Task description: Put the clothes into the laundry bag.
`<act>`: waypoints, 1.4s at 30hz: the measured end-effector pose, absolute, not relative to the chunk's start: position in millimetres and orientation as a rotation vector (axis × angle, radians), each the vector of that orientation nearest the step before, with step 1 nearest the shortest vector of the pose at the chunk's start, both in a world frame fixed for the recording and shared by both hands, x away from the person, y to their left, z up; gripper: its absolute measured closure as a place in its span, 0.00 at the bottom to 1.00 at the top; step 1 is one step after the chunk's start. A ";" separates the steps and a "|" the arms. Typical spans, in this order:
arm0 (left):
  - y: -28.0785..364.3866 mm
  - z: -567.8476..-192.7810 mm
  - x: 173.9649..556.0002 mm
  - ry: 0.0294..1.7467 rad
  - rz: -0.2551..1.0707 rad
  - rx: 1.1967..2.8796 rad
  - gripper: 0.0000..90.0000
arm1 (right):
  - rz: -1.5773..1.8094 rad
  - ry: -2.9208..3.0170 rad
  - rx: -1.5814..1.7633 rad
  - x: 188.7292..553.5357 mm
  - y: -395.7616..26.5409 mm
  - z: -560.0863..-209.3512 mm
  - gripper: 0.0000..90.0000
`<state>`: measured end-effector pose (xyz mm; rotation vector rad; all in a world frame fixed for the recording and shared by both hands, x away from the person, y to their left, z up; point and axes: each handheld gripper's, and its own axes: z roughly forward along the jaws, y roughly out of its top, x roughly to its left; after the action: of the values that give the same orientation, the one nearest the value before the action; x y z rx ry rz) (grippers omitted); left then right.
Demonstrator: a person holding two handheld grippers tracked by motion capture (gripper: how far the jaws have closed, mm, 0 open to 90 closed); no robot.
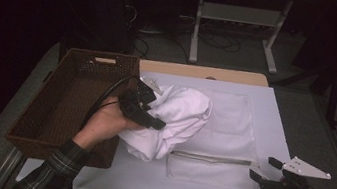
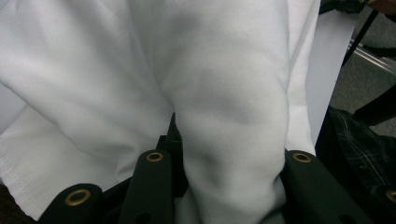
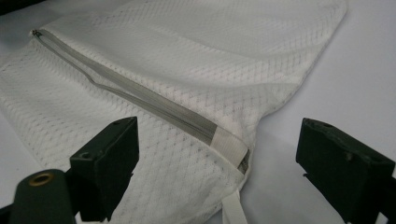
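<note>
The left gripper [image 1: 146, 111] points across to the right from a bent wrist, jaws clamped. The right gripper [image 1: 266, 171] sits low at the near right, level, pointing left, jaws spread wide apart.

The mesh bag [image 1: 224, 133] lies on the mat [image 1: 278, 121], in its middle. The bundled cloth [image 1: 172, 120] sits on the left part of the mesh bag, and the basket [image 1: 66, 104] stands left of the mesh bag, just beside the cloth. The right gripper [image 1: 266, 170] is at the right near corner of the mesh bag.
</note>
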<state>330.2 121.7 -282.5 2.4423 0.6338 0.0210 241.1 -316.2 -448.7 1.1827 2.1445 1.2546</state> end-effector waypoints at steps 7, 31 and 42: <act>113.1 -300.3 323.5 0.638 0.006 2.450 0.73 | 1.271 2.170 1.172 243.3 -314.0 -444.7 0.14; 100.1 -339.7 315.4 0.678 -0.010 2.480 0.73 | 1.490 2.430 0.898 276.7 -262.0 -428.1 0.63; 100.8 -343.6 317.6 0.689 -0.027 2.495 0.73 | 1.465 2.556 0.776 299.3 -226.3 -437.3 0.71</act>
<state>317.6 100.8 -343.6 2.4946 0.6890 -0.0267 299.3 -226.3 -437.3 0.7757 2.5563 1.4645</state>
